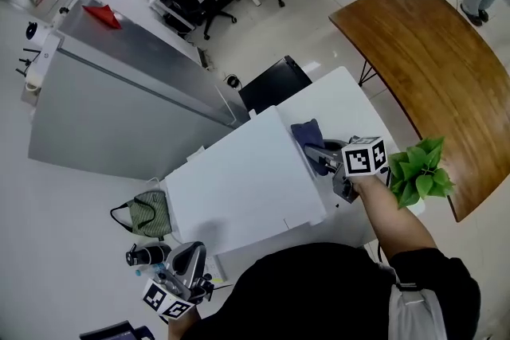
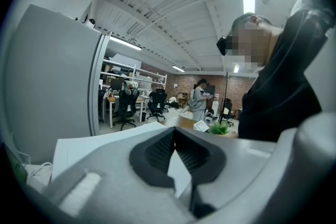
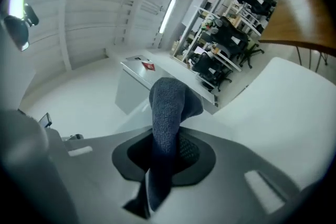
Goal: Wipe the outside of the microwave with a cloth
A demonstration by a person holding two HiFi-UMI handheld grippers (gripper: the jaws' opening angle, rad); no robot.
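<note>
One soft, light cloth (image 1: pixel 307 131) sits at the right edge of the microwave (image 1: pixel 239 195) top, pinched at its bunched middle by my right gripper (image 1: pixel 319 155). It will fold and slip easily, so a firm mid-cloth grip suits. My left gripper (image 1: pixel 185 263) hangs closed and empty off the near-left corner.

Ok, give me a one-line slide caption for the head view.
Right gripper holds a dark blue cloth at the right edge of the white microwave; left gripper hangs low, empty.
</note>
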